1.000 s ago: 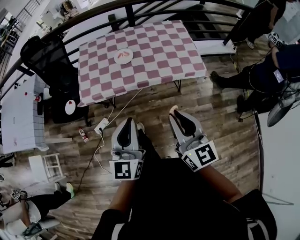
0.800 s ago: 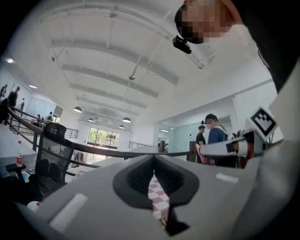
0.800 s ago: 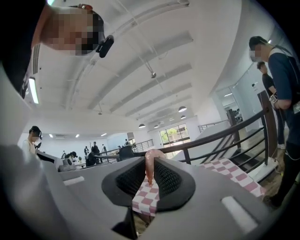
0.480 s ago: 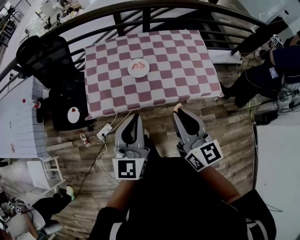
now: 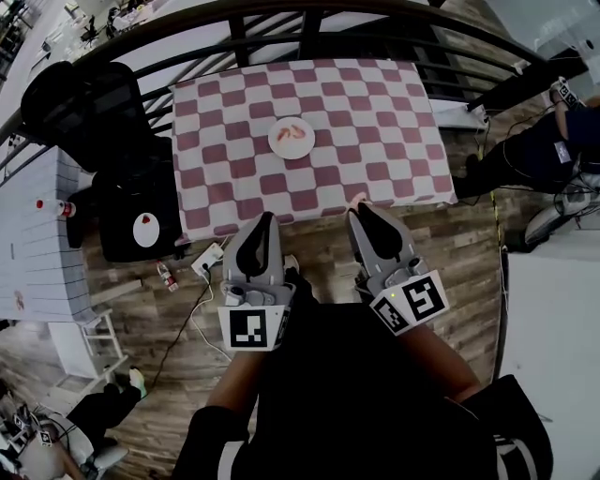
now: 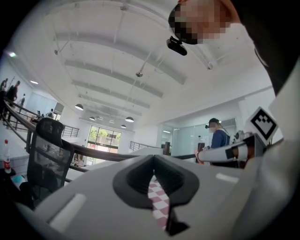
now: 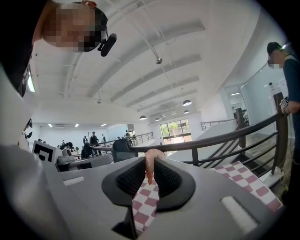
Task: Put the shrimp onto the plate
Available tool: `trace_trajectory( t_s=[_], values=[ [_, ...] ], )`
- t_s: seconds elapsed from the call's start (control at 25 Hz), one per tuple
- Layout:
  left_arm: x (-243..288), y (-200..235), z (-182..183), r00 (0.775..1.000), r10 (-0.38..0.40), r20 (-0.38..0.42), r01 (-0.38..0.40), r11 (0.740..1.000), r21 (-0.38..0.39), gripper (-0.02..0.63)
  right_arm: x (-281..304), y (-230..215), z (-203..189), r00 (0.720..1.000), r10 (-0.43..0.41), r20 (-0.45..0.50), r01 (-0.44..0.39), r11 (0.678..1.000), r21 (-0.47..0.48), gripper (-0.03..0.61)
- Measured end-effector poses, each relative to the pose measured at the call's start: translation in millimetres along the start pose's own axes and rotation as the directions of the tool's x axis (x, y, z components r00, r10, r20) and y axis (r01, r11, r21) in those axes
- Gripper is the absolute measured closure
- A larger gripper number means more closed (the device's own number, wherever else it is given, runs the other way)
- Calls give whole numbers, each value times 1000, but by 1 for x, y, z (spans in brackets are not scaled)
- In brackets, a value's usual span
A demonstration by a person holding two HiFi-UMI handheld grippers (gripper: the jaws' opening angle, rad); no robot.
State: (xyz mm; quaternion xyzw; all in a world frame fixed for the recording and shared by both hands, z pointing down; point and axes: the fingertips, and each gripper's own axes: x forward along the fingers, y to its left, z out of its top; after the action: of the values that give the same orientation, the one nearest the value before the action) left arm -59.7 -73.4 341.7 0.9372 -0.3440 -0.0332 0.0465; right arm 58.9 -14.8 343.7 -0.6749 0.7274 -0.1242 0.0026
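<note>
A white plate (image 5: 278, 143) sits mid-table on the pink-and-white checkered cloth (image 5: 375, 112), with pink shrimp pieces (image 5: 296, 131) lying on it. My right gripper (image 5: 358, 208) is at the table's near edge, shut on another pink shrimp (image 5: 356, 198). In the right gripper view the shrimp (image 7: 149, 165) stands pinched between the ribbed pads of the right gripper (image 7: 151, 159), its curl poking above them. My left gripper (image 5: 266, 219) hangs beside it, just short of the table edge. In the left gripper view, the left gripper (image 6: 153, 159) has its tips together and holds nothing.
A dark curved railing (image 5: 281, 28) runs behind the table. A black chair (image 5: 84, 103) and a black stand with a small white dish (image 5: 145, 230) are at the left. A power strip (image 5: 208, 255) and cable lie on the wooden floor. A person (image 5: 544, 150) is at the right.
The table has come closer in the head view and both grippers now reach its near edge. The right gripper still holds the shrimp; neither gripper's jaws have changed.
</note>
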Motion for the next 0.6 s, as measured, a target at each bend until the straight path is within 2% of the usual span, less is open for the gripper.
trace_trajectory(
  t_s=[0.16,0.24,0.44,0.6],
  values=[
    [9,9,-3,999,-10,-44,10,1000,-9,604,18,4,-1,1000,-4,-16,4,1000,-7,523],
    [9,13,-2,999,-16,-32,16,1000,-22,604,27,7,-2,1000,0,-21,0,1000,-12,523],
    [9,22,12,998,-31,58,35,997,-74,604,39,15,-3,1000,6,-25,-6,1000,-16,523],
    [11,29,6,999,-20,38,24,995,-95,604,38,18,-6,1000,4,-31,-5,1000,-29,523]
  ],
)
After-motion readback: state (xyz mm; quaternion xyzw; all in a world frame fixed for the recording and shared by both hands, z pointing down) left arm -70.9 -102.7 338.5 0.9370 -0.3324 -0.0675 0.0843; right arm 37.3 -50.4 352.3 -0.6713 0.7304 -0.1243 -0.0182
